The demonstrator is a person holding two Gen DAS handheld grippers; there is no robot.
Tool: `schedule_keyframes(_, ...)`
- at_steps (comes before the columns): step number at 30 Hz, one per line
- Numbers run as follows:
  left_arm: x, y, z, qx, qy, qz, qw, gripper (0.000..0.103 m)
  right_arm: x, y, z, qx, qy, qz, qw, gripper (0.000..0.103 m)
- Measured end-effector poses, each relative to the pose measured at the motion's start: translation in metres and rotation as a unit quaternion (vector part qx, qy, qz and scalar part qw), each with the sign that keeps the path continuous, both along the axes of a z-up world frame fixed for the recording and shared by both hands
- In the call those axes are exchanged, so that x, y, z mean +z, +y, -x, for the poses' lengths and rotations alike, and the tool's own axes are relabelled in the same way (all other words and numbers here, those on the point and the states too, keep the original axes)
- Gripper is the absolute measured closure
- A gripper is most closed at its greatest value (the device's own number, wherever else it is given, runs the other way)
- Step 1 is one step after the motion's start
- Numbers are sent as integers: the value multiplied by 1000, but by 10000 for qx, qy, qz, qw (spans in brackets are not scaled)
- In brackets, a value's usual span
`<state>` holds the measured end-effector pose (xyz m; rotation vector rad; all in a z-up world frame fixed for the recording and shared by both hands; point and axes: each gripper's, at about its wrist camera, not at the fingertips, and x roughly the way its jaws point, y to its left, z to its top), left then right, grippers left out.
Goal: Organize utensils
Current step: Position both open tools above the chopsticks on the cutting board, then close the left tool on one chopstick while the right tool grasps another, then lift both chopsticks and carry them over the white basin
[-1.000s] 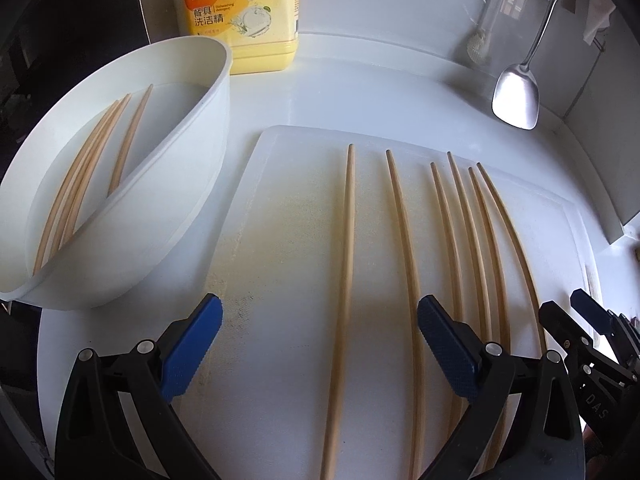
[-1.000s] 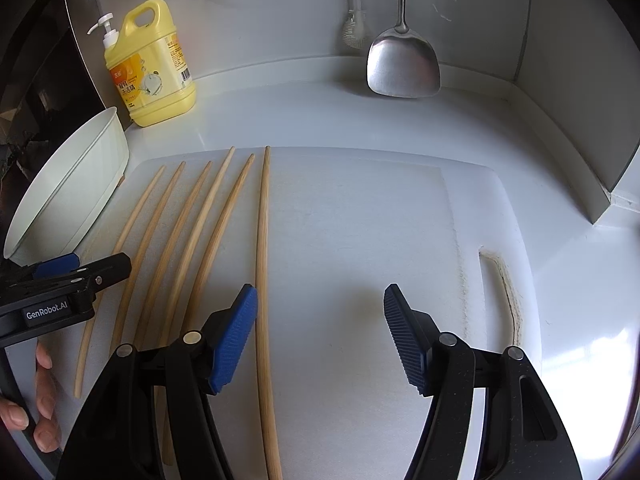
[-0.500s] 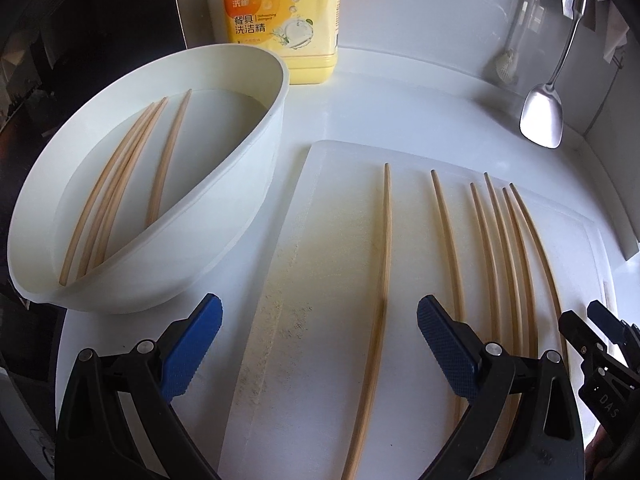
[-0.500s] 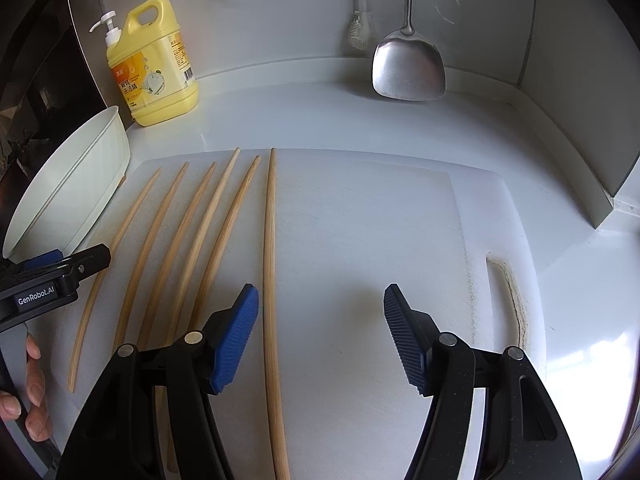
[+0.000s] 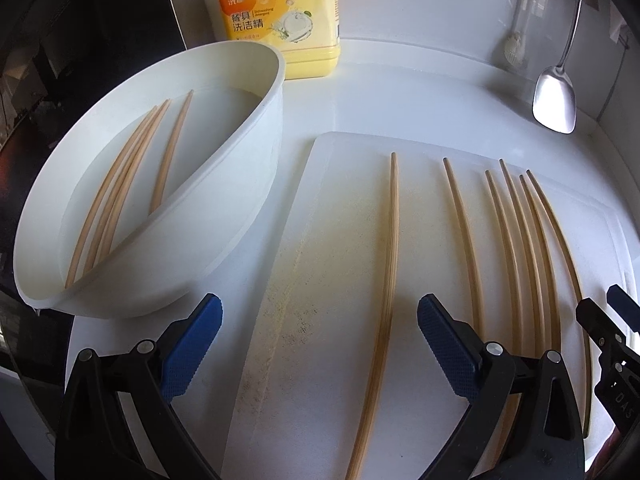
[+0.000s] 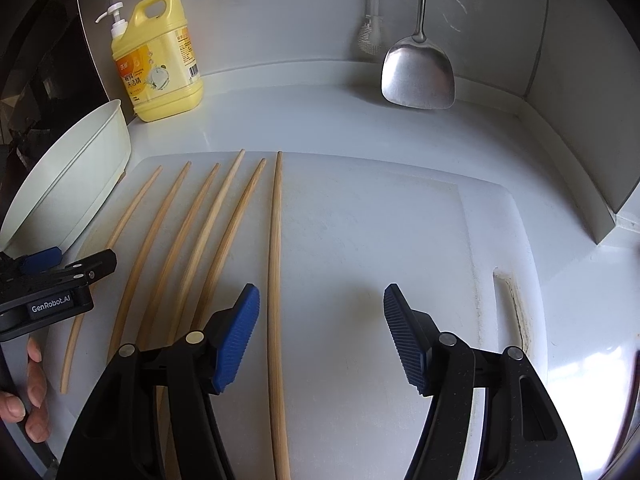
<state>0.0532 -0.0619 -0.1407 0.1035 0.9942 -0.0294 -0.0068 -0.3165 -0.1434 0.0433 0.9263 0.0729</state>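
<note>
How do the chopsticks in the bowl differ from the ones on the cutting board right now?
The chopsticks in the bowl number four and lean inside the white bowl; the chopsticks on the cutting board number six and lie flat on the cutting board. The bowl's are bunched, three close together and one apart; the board's are spread in a row. Both sets look like the same plain wooden sticks.

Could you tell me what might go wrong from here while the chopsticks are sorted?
The chopsticks are round and lie loose on the cutting board; a pad nudge may roll them. The left gripper is open beside the tilted bowl; bumping it could shift the bowl's chopsticks.
</note>
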Motion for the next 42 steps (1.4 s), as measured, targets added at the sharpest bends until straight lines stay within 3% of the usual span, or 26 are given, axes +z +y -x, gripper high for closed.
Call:
schedule_keyframes(2, 0, -4, 1, -65, -91, -52, 9999, 9, -1, 3, -1, 56, -1, 90, 9999, 42)
schedule_keyframes(5, 2, -9, 3, -180, -122, -28, 9998, 20, 0, 10, -1, 253, -15, 195, 9995, 50)
schedule_keyframes(7, 4, -13, 4, -255, -128, 14, 9996, 29, 0, 13, 0, 355, -44, 231, 9991, 60)
schedule_keyframes(9, 6, -16, 6, -340, -133, 118, 9993, 45, 0, 18, 1, 457, -66, 271, 9986, 69)
schedule_keyframes(13, 7, -25, 7, -483, -127, 167, 9986, 64, 1, 32, 3, 646, -141, 424, 9969, 89)
schedule_keyframes(15, 7, -31, 9, -605, -105, 197, 9979, 81, 1, 37, 4, 710, -166, 505, 9961, 94)
schedule_keyframes(17, 7, -35, 10, -688, -44, 247, 9973, 93, 1, 36, 2, 719, -175, 497, 9960, 97)
schedule_keyframes(20, 9, -39, 9, -797, 110, 245, 9965, 96, 2, 35, 1, 728, -120, 434, 9963, 97)
schedule_keyframes(24, 11, -30, 7, -818, 407, 597, 9940, 96, 3, 22, 1, 517, -25, 0, 9987, 97)
schedule_keyframes(29, 26, -23, 16, -893, 387, 834, 9918, 96, 13, 6, 5, 205, 17, -540, 9983, 97)
schedule_keyframes(36, 69, -2, 19, -889, 127, 1091, 9900, 96, 52, 19, 11, 257, -201, -667, 9972, 97)
schedule_keyframes(42, 107, 45, 9, -593, -200, 1175, 9911, 96, 99, 61, -5, 657, -534, -820, 9930, 97)
